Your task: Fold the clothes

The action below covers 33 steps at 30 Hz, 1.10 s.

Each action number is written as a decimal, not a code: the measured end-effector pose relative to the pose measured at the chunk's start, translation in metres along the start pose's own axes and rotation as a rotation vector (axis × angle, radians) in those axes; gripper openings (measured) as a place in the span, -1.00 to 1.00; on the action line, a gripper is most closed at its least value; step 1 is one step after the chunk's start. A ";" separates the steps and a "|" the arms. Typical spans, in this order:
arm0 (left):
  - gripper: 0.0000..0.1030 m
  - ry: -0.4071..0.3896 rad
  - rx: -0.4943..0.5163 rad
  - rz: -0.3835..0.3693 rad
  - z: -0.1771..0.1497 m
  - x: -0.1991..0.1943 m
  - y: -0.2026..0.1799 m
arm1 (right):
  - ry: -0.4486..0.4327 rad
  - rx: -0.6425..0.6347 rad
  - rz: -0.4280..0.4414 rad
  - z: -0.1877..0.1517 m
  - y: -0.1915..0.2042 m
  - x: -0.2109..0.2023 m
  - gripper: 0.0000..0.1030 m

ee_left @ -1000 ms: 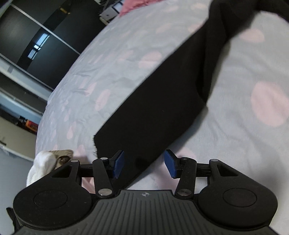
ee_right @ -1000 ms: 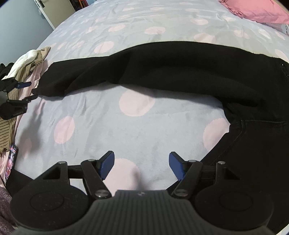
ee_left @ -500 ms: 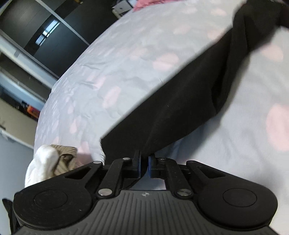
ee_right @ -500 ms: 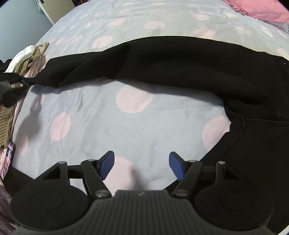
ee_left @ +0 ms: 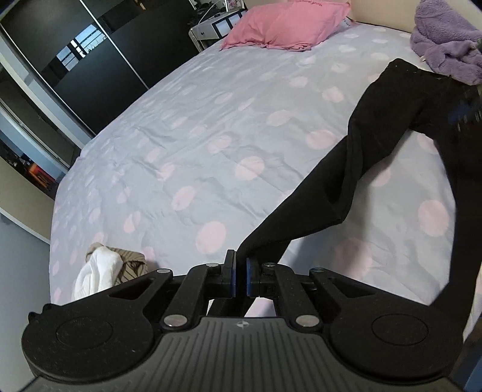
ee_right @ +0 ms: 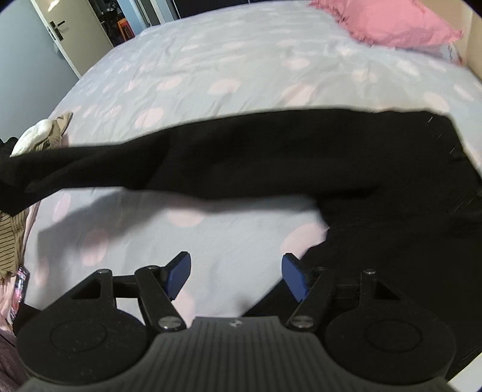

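Black trousers are lying stretched across the bed, and I am pinching the end of one leg in my left hand-held gripper, its blue pads pressing together on the cloth. That leg is hanging clear of the spotted sheet near the grip and running away to the waist at the far right. My right hand-held gripper is hovering with jaws apart, holding nothing, above bare sheet just beside the other leg. A pink pillow is sitting at the head, a pale bundle near the left edge.
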<state>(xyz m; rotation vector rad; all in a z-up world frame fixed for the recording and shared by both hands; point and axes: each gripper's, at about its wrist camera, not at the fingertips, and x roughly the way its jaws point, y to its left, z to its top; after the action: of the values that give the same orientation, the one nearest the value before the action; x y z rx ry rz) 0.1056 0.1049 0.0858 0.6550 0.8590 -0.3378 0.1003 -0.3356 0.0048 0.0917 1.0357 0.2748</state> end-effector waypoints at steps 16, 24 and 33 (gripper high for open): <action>-0.92 0.055 -0.230 -0.017 -0.037 0.069 0.028 | 0.171 -0.702 -0.299 0.127 -0.133 0.052 0.33; -0.92 0.053 -0.313 -0.028 -0.049 0.101 0.049 | 0.433 -1.117 -0.291 0.167 -0.141 0.128 0.34; -0.91 0.109 -0.333 -0.050 -0.057 0.129 0.053 | 0.620 -1.265 -0.194 0.190 -0.139 0.199 0.25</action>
<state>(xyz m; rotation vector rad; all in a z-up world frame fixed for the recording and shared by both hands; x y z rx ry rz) 0.1791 0.1795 -0.0216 0.3451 1.0097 -0.1985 0.3839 -0.4056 -0.0926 -1.2958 1.2940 0.7620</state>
